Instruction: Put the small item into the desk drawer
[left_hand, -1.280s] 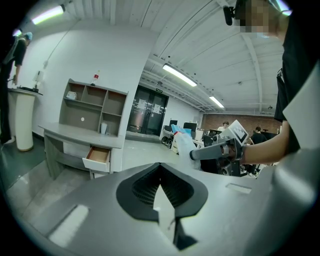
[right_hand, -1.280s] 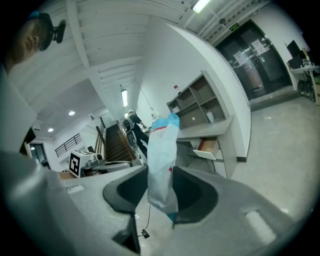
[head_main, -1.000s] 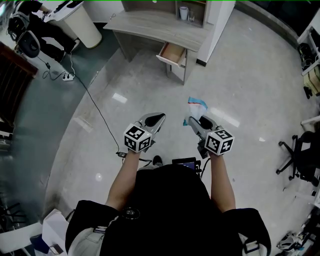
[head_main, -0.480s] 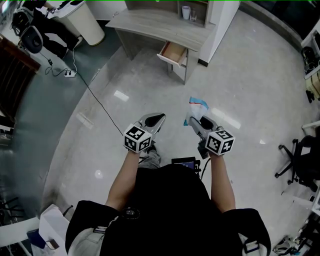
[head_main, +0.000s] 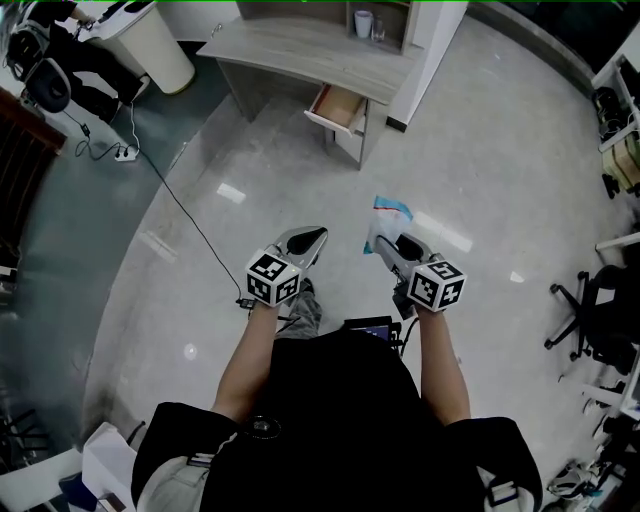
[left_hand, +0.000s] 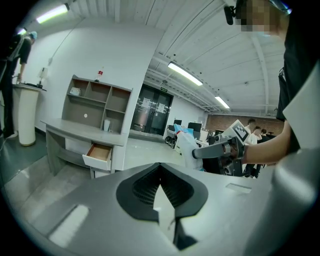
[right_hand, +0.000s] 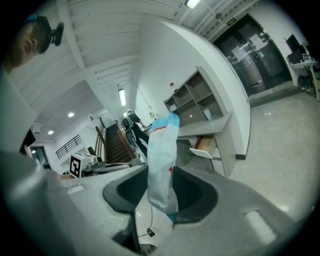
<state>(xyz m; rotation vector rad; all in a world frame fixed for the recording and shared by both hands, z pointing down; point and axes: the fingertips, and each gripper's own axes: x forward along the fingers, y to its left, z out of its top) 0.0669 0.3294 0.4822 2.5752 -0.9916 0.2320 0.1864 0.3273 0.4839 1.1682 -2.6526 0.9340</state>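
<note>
Floor (head_main: 480, 150) stretches wide between person and table (head_main: 300, 50); table well apart from both grippers, its drawer (head_main: 338, 108) already pulled out; left gripper (head_main: 313, 236) fingers clenched together, nothing in them; right gripper (head_main: 384, 244) fingers grasping small white-blue packet (head_main: 388, 214) by lower end, packet upright. Step judged carry: walk close, keep grip firm, release only over drawer mouth.

Two tools (head_main: 308, 236) (head_main: 386, 246), one blue-white packet (head_main: 386, 214), one desk (head_main: 290, 47), one open drawer (head_main: 338, 106).
</note>
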